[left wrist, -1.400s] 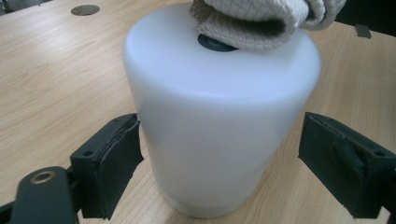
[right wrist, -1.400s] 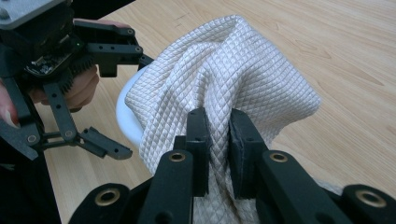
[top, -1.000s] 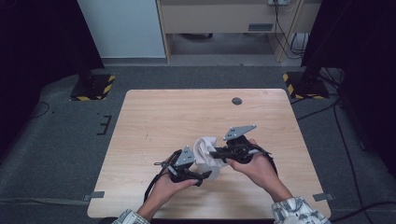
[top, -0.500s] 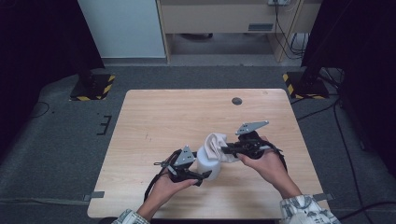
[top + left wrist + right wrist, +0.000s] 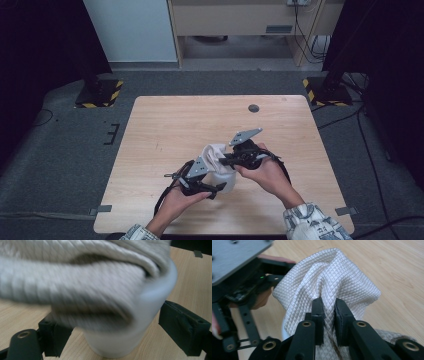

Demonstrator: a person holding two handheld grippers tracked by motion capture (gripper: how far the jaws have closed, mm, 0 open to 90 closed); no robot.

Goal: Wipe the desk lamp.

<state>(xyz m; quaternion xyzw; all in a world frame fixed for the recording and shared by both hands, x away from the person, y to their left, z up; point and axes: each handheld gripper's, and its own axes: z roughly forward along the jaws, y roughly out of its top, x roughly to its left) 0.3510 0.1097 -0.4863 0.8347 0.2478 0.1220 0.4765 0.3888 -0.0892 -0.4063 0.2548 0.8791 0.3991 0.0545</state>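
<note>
A white cup (image 5: 226,180) stands on the wooden table (image 5: 175,125) near its front edge. My left gripper (image 5: 219,183) has its jaws wide apart on either side of the cup (image 5: 120,346), holding it. A pale quilted cloth (image 5: 214,152) is draped over the cup's top. My right gripper (image 5: 226,160) comes in from the right and is shut on a fold of the cloth (image 5: 329,272), pinched between its pads (image 5: 318,315). In the left gripper view the cloth (image 5: 75,285) is blurred and hides the cup's upper half.
A small dark round spot (image 5: 253,108) sits at the table's far right. Yellow-and-black striped stand bases (image 5: 100,95) (image 5: 325,92) rest on the floor past the far corners. A cabinet (image 5: 240,20) stands behind the table.
My right gripper, with the cloth in it, swung to the right and has come back left over the cup. The left hand and the cup have stayed in place.
</note>
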